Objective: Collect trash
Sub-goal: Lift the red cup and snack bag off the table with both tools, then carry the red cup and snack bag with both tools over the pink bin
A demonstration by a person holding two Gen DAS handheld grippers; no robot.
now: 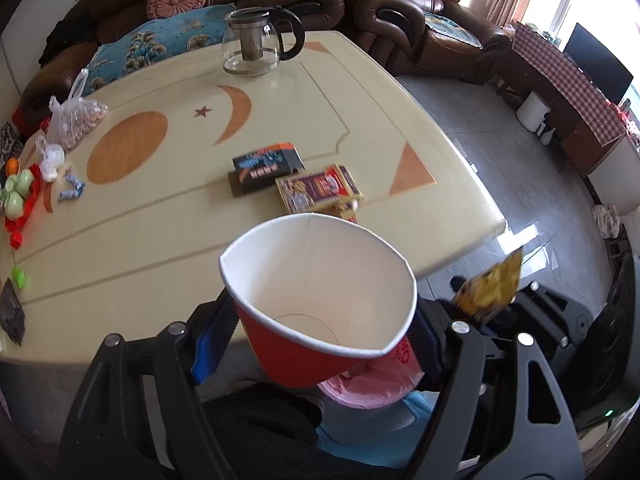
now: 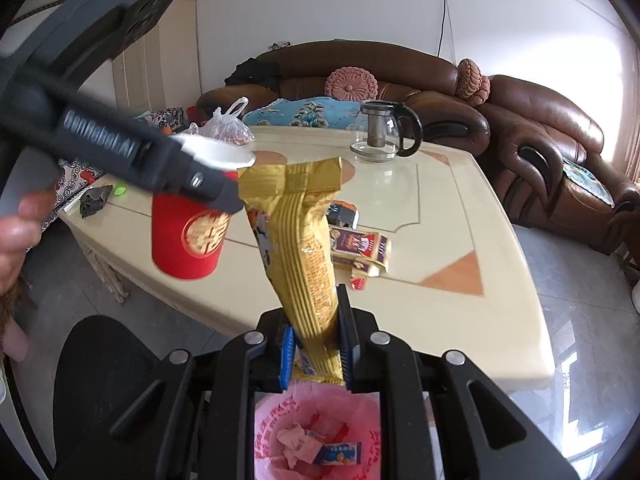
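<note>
With the left gripper [image 1: 320,344] clenching the squashed red cup [image 1: 320,312] and the right gripper [image 2: 316,344] pinching the gold wrapper [image 2: 296,240], either could miss the pink-lined bin [image 2: 316,440] (seemingly below) if dropped early.

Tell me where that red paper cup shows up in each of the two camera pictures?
Left wrist view: the red paper cup fills the lower middle, squeezed between the left gripper fingers, mouth toward the camera.
Right wrist view: left of centre, side-on, beside the yellow wrapper.
Shared landmark: the glass teapot on the table.

Red cup [image 1: 316,312] with white inside, gold wrapper [image 2: 304,248], pink-lined bin [image 2: 316,436]
</note>
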